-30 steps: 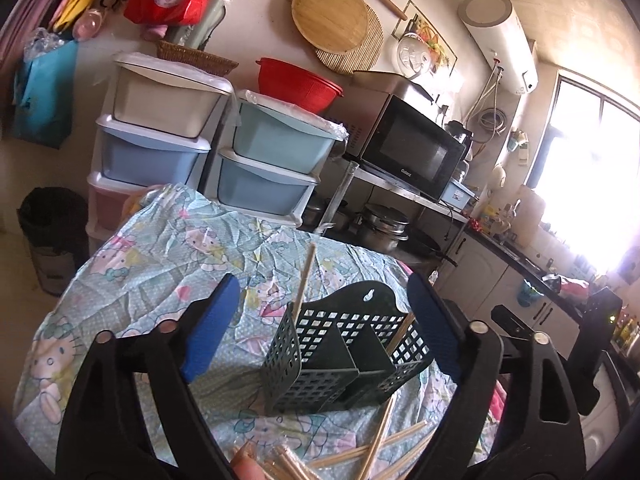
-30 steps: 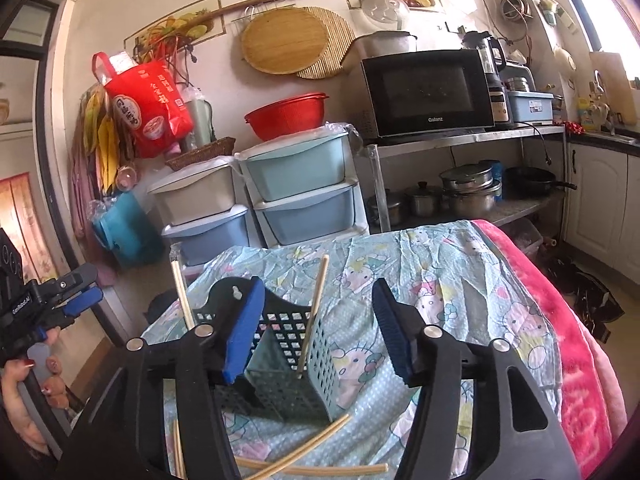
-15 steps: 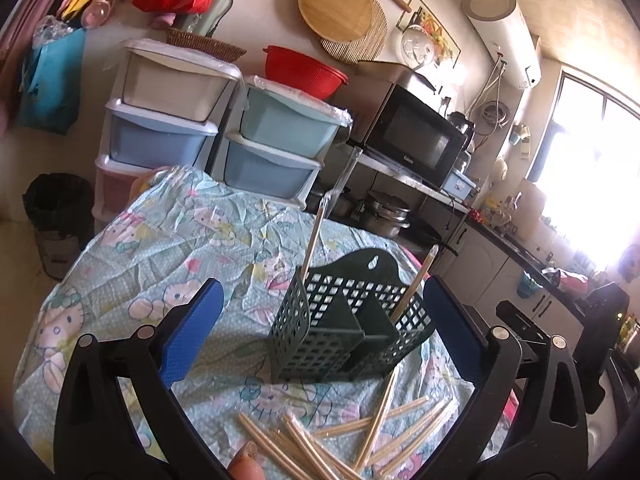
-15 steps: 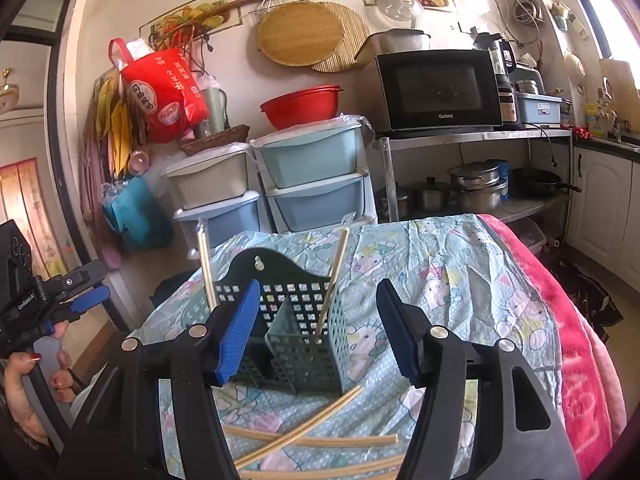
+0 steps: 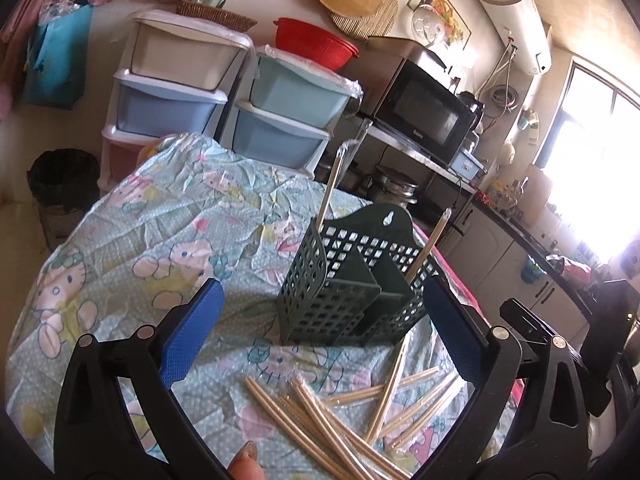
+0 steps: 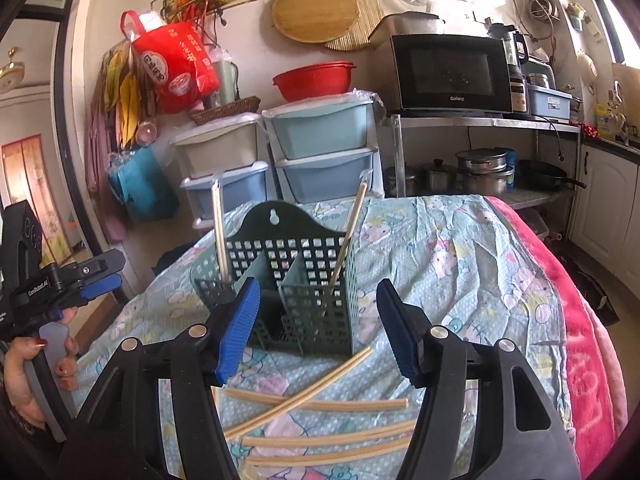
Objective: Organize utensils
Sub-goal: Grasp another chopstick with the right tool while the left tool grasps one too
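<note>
Two chopsticks point(image 6: 219, 232) stand in the holder point(image 6: 280, 288); the pile point(image 5: 340, 420) in front of it waits. Both hand-held grippers, left point(image 5: 320, 340) and right point(image 6: 316, 332), hang spread and empty.

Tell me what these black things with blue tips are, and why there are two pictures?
A person holds a grabbing tool in each hand, and each tool carries a camera looking out between its two fingers. One picture comes from the left claw, the other from the right claw. Both are open and hold nothing. In the right claw's picture you can see the person's hand gripping the other tool. On the cartoon tablecloth stands a green holder with two chopsticks standing in it. More wrapped chopsticks lie loose in front of it.
</note>
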A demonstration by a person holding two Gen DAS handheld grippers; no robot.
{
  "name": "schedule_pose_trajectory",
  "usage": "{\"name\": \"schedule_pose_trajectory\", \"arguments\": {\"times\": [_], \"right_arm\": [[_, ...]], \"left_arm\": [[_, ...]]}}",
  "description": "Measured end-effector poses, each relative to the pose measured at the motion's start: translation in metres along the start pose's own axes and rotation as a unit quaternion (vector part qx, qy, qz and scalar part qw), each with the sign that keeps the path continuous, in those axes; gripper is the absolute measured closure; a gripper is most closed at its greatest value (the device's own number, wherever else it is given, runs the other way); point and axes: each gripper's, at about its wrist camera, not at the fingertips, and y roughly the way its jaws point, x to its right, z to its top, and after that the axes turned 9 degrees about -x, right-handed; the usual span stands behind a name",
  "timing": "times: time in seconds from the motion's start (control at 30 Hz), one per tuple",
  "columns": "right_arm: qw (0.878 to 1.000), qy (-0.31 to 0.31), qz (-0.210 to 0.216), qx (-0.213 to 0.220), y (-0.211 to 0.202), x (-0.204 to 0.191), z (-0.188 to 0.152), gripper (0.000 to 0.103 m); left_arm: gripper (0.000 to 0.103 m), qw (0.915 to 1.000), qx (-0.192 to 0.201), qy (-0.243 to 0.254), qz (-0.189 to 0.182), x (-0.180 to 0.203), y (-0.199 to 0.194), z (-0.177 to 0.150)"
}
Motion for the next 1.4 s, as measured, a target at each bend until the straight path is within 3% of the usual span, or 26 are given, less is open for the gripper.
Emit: {"name": "schedule_pose_trajectory", "arguments": {"times": [0.47,0.83,0.93,1.07,1.17,1.4], "right_arm": [[0.998,-0.016,-0.003,-0.061,0.017,-0.005,-0.025,0.045],[0.992,0.002,-0.009,-0.128,0.054,0.017,-0.042,0.045],[0.990,0.010,-0.013,-0.138,0.062,0.024,-0.044,0.045],[0.989,0.015,-0.015,-0.143,0.068,0.029,-0.045,0.045],[0.989,0.017,-0.016,-0.146,0.071,0.032,-0.045,0.045],[0.988,0.018,-0.015,-0.152,0.084,0.038,-0.036,0.045]], "left_arm": [[0.011,0.9985,-0.054,0.001,0.009,-0.003,0.020,-0.027],[0.011,0.9940,-0.108,0.009,0.017,-0.002,0.042,-0.048],[0.019,0.9922,-0.123,0.015,0.015,0.000,0.050,-0.053],[0.045,0.9889,-0.148,0.015,0.002,0.000,0.060,-0.059],[0.059,0.9859,-0.167,0.014,-0.004,0.002,0.068,-0.063],[0.061,0.9802,-0.198,-0.001,0.014,-0.001,0.088,-0.065]]}}
